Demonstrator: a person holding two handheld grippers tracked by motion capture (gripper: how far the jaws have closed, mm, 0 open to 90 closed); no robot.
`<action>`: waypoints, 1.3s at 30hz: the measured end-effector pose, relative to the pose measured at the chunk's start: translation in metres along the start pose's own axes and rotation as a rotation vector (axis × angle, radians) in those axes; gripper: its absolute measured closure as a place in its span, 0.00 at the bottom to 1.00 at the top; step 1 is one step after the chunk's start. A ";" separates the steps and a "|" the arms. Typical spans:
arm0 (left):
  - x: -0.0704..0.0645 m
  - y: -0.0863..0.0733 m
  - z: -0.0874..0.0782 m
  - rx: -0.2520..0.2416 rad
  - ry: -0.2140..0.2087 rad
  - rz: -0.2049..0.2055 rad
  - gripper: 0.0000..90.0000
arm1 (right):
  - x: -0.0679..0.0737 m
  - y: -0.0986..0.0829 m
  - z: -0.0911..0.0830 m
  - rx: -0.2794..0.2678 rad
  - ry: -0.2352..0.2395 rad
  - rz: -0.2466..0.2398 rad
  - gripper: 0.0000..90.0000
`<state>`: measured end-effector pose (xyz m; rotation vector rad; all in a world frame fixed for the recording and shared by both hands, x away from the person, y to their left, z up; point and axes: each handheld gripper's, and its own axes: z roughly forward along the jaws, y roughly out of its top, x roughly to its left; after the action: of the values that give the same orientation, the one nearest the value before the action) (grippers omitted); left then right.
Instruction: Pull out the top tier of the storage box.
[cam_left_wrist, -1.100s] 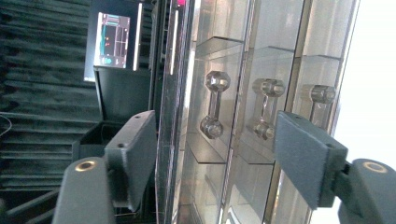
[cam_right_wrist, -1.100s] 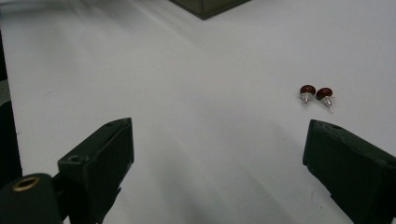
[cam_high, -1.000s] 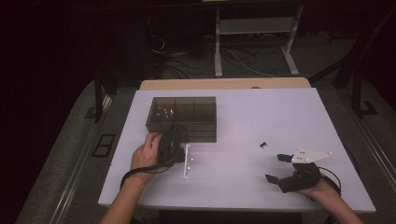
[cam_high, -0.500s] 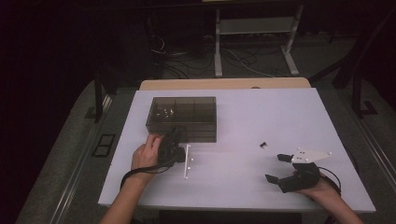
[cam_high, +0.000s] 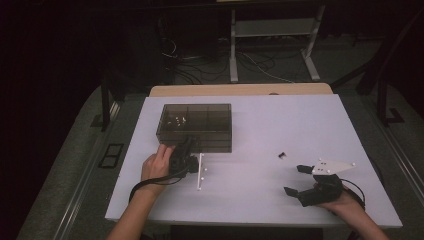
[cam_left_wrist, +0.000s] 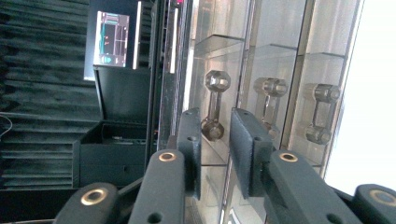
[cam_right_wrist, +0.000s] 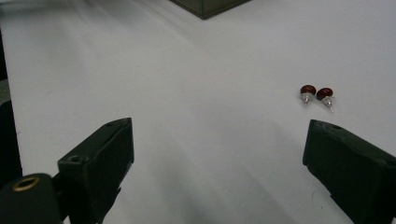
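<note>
Where the white table (cam_high: 260, 130) carries the work, one smoked transparent compartment box (cam_high: 196, 126) sits at about 10 o'clock from the table centre, its long side facing the person. Inside its back-left compartment lie several small pale items (cam_high: 178, 120), too small to count in the high view. The left gripper view looks through the box wall at three metal dumbbell-shaped pieces (cam_left_wrist: 213, 108), one behind each of three dividers.

Two red stud earrings (cam_right_wrist: 317, 95) lie touching each other on the bare table, at about 4 o'clock from the box; in the high view they show as one dark speck (cam_high: 282, 155).

The left gripper (cam_high: 185, 159) rests against the box's near wall at its 6 o'clock side, held by the left hand (cam_high: 156, 165). Its jaws stand narrowly parted with nothing between them, the box wall just beyond the tips.

The right gripper (cam_high: 296, 180) sits at 5 o'clock from the earrings, near but apart from them. Its jaws are spread wide and grasp nothing, with bare table between them.
</note>
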<state>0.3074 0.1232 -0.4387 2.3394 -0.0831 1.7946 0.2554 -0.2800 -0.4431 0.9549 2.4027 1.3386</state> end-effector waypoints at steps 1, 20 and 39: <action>0.000 0.000 0.000 -0.001 0.004 -0.001 0.83 | 0.000 0.000 0.000 0.001 0.001 0.002 0.09; -0.002 0.001 -0.003 0.007 0.021 0.008 0.89 | 0.000 0.000 -0.001 -0.001 0.001 0.001 0.09; -0.006 0.001 -0.018 -0.003 0.020 0.010 0.89 | 0.000 0.000 -0.001 -0.002 0.002 0.003 0.09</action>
<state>0.2882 0.1250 -0.4394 2.3229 -0.0945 1.8205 0.2553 -0.2808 -0.4428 0.9575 2.4018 1.3430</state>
